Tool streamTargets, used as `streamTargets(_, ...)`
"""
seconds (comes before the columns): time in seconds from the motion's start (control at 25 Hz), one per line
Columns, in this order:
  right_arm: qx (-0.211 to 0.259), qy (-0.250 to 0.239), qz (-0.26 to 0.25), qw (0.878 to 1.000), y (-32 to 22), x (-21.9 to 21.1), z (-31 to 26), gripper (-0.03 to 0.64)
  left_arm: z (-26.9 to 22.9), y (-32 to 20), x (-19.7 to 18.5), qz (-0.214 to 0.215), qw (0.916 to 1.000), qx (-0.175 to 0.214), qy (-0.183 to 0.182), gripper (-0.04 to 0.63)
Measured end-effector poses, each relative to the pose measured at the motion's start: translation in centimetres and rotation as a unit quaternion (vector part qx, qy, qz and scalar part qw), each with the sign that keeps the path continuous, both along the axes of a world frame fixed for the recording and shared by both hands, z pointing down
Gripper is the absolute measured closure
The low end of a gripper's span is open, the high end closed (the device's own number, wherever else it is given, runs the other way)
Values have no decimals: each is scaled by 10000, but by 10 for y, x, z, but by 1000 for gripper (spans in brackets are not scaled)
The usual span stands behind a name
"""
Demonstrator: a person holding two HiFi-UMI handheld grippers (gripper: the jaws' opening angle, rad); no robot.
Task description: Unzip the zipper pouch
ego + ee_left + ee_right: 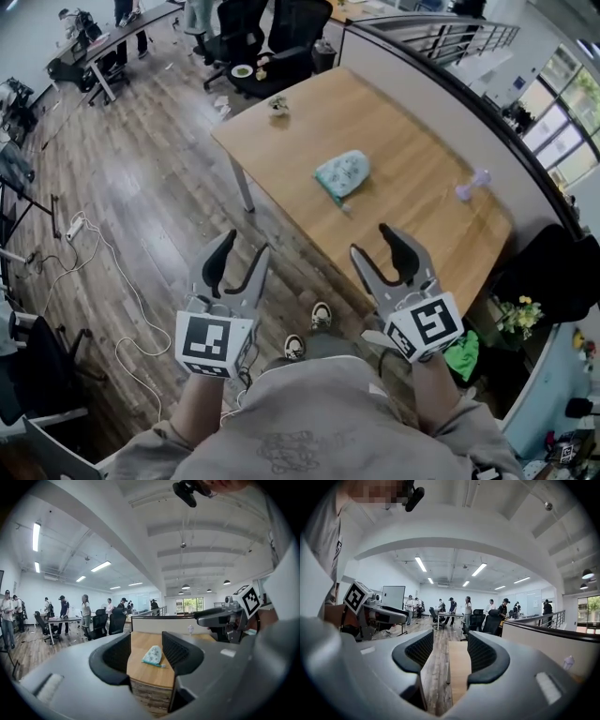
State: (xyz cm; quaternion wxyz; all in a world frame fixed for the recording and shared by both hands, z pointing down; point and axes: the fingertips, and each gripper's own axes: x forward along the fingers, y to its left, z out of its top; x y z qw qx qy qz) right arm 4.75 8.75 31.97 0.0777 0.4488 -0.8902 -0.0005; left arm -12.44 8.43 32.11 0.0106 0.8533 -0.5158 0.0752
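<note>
A pale green patterned zipper pouch (342, 173) lies flat near the middle of the wooden table (412, 197). It also shows between the jaws in the left gripper view, as the pouch (153, 655) far ahead. My left gripper (240, 260) is held open in front of the person's chest, well short of the table. My right gripper (375, 246) is open too, beside it, just at the table's near edge. Neither holds anything. The right gripper view looks along the table's edge (459, 670); the pouch is out of that view.
A small lilac dumbbell-shaped object (472, 185) lies at the table's right side, and a small object (278, 106) stands at its far corner. Office chairs (272, 37) stand beyond. Cables (84, 244) trail over the wood floor at left. People stand at a far desk (61, 618).
</note>
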Motion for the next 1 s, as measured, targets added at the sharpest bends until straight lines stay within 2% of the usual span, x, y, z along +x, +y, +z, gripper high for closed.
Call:
streamTargets(0.32, -242, 70, -50, 9997, -57, 7, 28, 403, 22, -58, 12, 81, 9997, -218, -41, 399)
streamTargets(0.68, -610, 110, -140, 9980, -151, 23, 48, 403, 31, -154, 37, 142, 9989, -428, -97, 402)
streamTargets(1.0, -659, 213, -278, 9972, -231, 42, 57, 403, 38, -227, 63, 197, 9978, -518, -367, 413)
